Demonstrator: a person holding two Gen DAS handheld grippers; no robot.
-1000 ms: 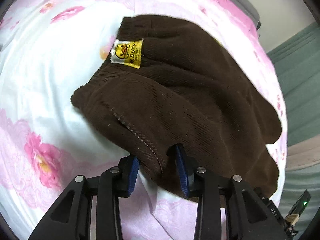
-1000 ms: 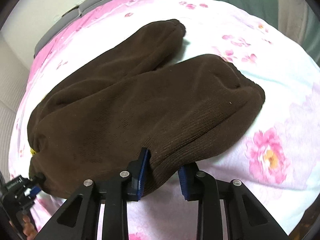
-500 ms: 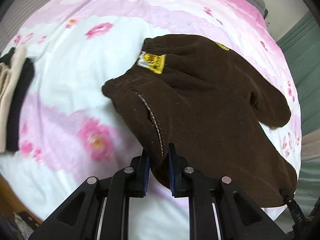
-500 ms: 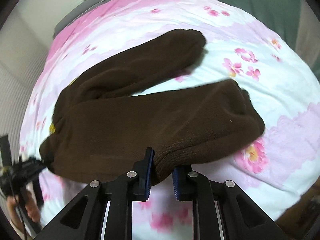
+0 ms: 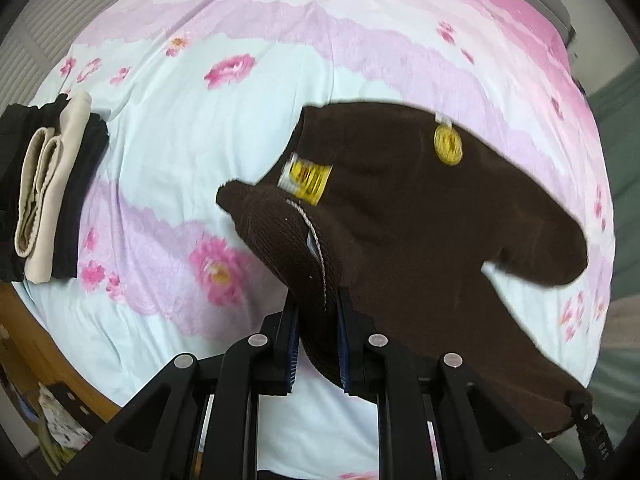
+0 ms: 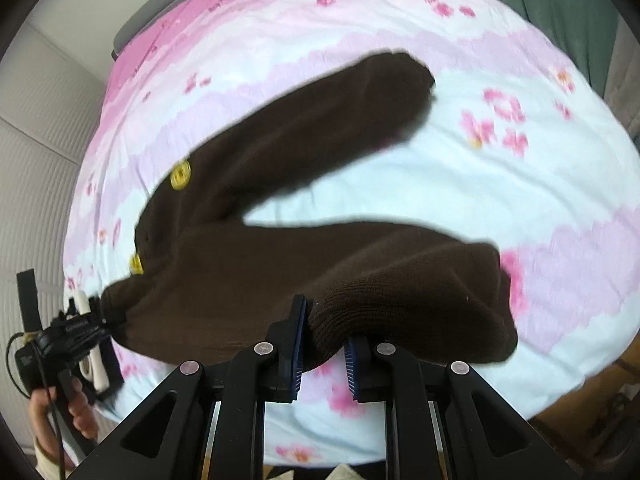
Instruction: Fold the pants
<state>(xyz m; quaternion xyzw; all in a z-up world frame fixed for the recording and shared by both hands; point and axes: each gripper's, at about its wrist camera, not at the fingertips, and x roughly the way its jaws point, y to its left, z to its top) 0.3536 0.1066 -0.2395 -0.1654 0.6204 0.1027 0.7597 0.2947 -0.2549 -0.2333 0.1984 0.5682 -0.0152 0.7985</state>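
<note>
Both the left tongs (image 5: 317, 334) and the right tongs (image 6: 323, 343) are clenched on the brown pants (image 5: 420, 240), which hang ahead of them above the bed (image 5: 200, 128), so the folding is only beginning.

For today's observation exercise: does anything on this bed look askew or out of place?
Only the brown pants: their two legs splay apart in a V. Left gripper and right gripper pinch one edge each.

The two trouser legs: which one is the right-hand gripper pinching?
The near leg, running across just above the right gripper, pinched at its edge near the cuff. The other leg stretches away, ungripped, toward the far side of the flowered bed cover.
</note>
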